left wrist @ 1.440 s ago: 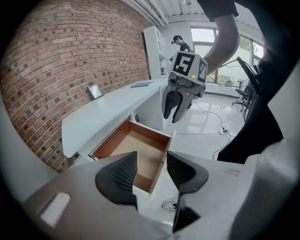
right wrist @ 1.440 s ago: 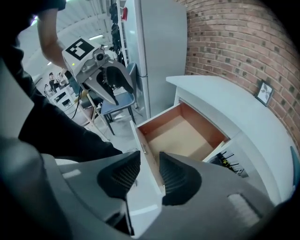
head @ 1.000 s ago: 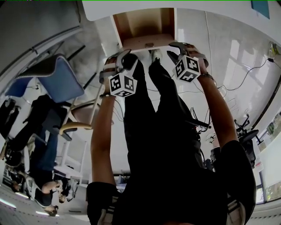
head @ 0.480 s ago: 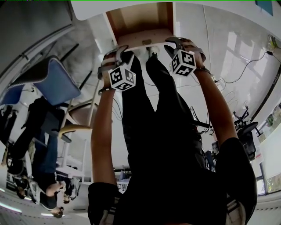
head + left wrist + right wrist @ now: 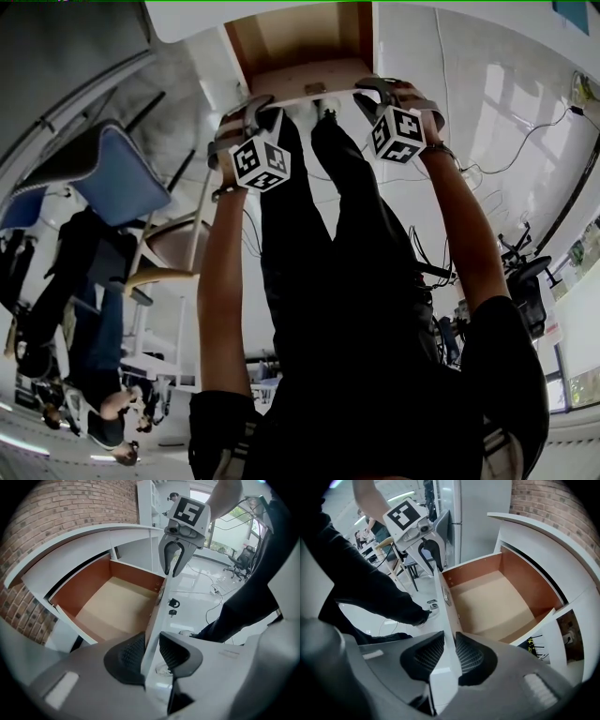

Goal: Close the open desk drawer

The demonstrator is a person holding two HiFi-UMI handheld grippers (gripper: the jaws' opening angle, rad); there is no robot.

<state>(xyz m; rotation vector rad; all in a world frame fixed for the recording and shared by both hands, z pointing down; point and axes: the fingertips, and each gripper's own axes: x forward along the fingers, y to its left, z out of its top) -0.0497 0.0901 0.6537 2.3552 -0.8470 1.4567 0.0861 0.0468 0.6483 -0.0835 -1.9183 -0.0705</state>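
Note:
The desk drawer (image 5: 300,42) stands pulled out, its wooden inside bare (image 5: 112,606). Its white front panel (image 5: 309,91) has a small lock with a key (image 5: 173,604). My left gripper (image 5: 151,651) straddles the top edge of that panel at its left end. Its jaws are closing, with a ribbed pad (image 5: 131,653) against each face. My right gripper (image 5: 450,656) straddles the same edge at the right end, jaws also closing on the panel. Each gripper shows in the other's view, the right gripper (image 5: 176,562) and the left gripper (image 5: 431,550), and in the head view as the left gripper (image 5: 265,105) and right gripper (image 5: 370,92).
The white curved desk top (image 5: 79,541) overhangs the drawer, against a brick wall (image 5: 56,508). The person's legs in black trousers (image 5: 337,234) stand right in front of the drawer. A blue chair (image 5: 122,173) and a seated person (image 5: 75,272) are at the left. Cables (image 5: 525,155) lie on the floor at the right.
Both grippers have sunk onto the top edge of the drawer front and their jaws have narrowed around it. The drawer itself has not moved.

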